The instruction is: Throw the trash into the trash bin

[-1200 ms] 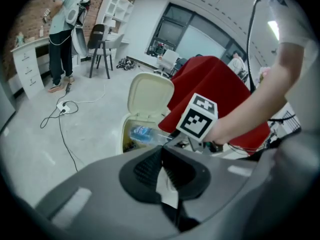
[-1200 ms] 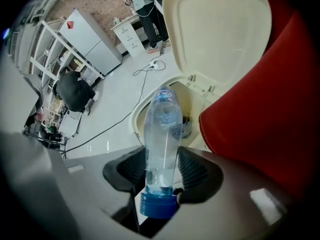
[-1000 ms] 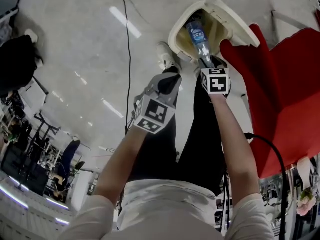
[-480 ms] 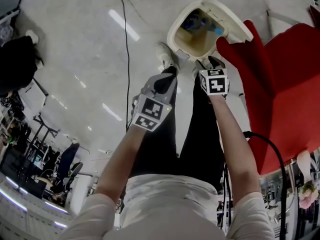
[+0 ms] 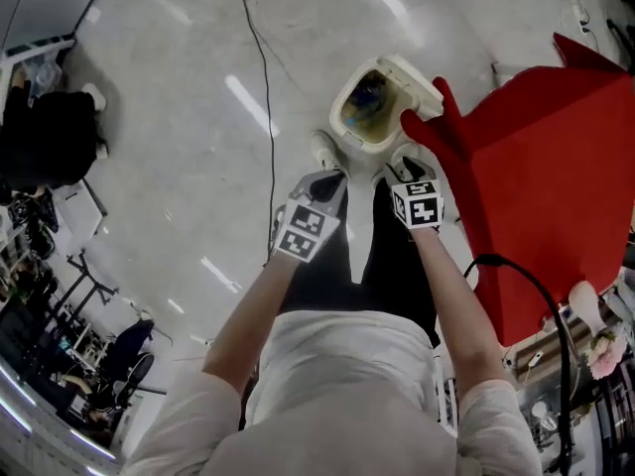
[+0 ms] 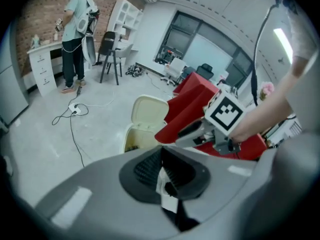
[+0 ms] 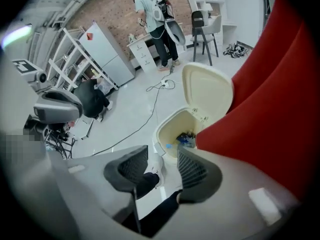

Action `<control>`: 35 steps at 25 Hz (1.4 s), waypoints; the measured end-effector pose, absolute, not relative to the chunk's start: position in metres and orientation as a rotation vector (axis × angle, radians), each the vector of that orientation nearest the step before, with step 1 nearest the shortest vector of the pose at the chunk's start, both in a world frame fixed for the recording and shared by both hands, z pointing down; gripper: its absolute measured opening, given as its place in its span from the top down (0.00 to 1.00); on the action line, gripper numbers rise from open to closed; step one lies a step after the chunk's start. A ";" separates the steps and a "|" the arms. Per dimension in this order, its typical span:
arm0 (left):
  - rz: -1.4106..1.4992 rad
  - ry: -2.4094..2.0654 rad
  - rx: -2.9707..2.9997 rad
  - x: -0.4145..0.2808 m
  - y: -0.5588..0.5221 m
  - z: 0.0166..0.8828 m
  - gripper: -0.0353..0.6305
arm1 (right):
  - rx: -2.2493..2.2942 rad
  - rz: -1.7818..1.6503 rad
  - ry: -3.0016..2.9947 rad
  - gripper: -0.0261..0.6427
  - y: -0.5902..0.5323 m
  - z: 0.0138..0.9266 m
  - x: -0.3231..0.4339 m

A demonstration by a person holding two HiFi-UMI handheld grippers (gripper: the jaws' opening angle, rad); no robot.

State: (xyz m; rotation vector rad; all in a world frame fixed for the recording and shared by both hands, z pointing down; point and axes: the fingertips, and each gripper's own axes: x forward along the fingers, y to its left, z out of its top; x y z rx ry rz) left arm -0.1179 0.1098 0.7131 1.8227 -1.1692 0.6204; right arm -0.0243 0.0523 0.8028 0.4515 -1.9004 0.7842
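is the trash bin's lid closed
No, the lid stands tipped up and the trash bin is open, with trash inside.

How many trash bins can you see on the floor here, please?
1. The cream trash bin, lid open, stands on the floor just ahead of the person's shoes, beside the red furniture. Another could be hidden behind that.

The trash bin (image 5: 340, 107) looks smooth cream plastic, the floor (image 5: 179, 117) glossy, the red cover (image 5: 556, 167) matt cloth.
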 end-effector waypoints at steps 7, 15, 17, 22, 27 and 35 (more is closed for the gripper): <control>0.615 -1.179 1.856 -0.118 0.094 0.639 0.94 | 0.467 0.723 -2.059 0.83 0.027 0.695 -0.030; 0.629 -1.194 1.887 -0.121 0.101 0.568 0.94 | 0.428 0.658 -2.189 0.96 0.043 0.599 -0.025; 0.614 -1.200 1.908 -0.116 0.105 0.554 0.94 | 0.409 0.657 -2.216 0.96 0.053 0.581 -0.020; 0.596 -1.215 1.985 -0.109 0.099 0.514 0.94 | 0.394 0.654 -2.319 0.96 0.057 0.528 -0.016; 0.569 -1.228 1.989 -0.109 0.100 0.480 0.94 | 0.396 0.613 -2.363 0.96 0.053 0.485 -0.013; 0.539 -1.281 2.014 -0.114 0.087 0.446 0.94 | 0.421 0.586 -2.400 0.96 0.040 0.451 -0.005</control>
